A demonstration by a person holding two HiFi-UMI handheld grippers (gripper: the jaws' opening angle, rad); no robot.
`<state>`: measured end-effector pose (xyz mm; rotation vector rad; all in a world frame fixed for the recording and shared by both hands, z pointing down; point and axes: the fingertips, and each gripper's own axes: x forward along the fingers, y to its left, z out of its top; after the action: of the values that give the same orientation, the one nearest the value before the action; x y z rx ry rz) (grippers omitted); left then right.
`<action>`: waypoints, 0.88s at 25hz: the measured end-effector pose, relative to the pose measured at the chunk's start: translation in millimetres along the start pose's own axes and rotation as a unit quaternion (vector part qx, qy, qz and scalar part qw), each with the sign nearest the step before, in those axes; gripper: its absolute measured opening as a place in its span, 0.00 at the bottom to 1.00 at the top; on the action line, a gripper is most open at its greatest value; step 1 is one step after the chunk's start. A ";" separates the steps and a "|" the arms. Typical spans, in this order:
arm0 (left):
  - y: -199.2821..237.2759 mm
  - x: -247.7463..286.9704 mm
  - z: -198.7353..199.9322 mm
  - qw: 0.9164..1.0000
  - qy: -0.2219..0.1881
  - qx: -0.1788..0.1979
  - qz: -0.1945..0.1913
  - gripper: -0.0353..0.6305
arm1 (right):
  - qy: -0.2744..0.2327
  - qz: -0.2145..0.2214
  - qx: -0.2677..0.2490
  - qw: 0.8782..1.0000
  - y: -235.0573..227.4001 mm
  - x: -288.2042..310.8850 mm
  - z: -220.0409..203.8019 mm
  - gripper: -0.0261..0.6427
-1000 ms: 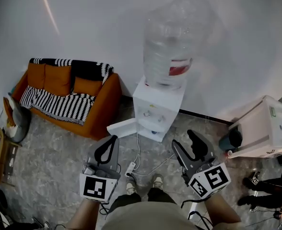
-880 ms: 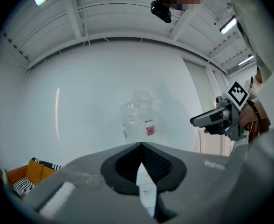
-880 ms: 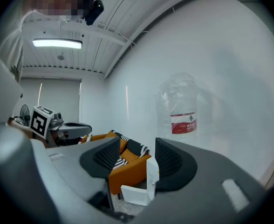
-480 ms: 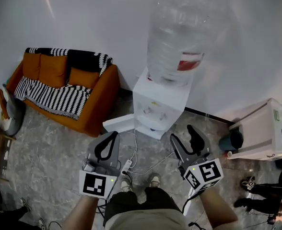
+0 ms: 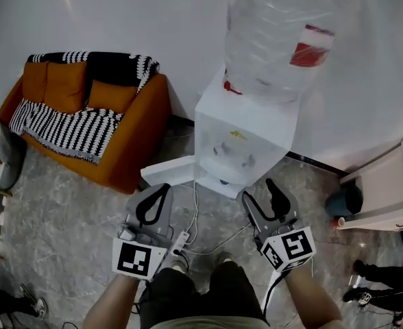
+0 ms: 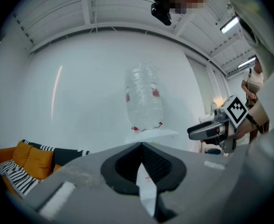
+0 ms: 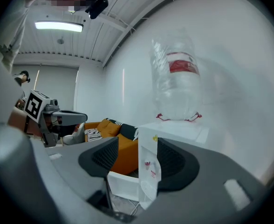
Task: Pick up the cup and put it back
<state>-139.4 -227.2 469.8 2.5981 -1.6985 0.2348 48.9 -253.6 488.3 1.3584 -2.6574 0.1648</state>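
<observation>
**White water dispenser (image 5: pixel 246 139) before two hand-held grippers**

No view shows clearly where the cup is. The left gripper (image 5: pixel 162 188) has its jaws closed tip to tip on nothing. The right gripper (image 5: pixel 259 190) has just been opening its jaws, which stand apart and empty. Both point at the dispenser on the grey floor (image 5: pixel 71 211), beside an orange sofa (image 5: pixel 129 149).
</observation>
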 end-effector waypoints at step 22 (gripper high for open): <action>4.6 106.2 -343.9 0.999 -0.034 0.037 -0.009 0.06 | -0.011 -0.015 0.002 1.000 -57.6 103.2 -370.2 0.47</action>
<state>-139.8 -289.0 824.5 2.7028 -1.7187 0.2150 67.6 -307.5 872.6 1.4077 -2.6545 0.1542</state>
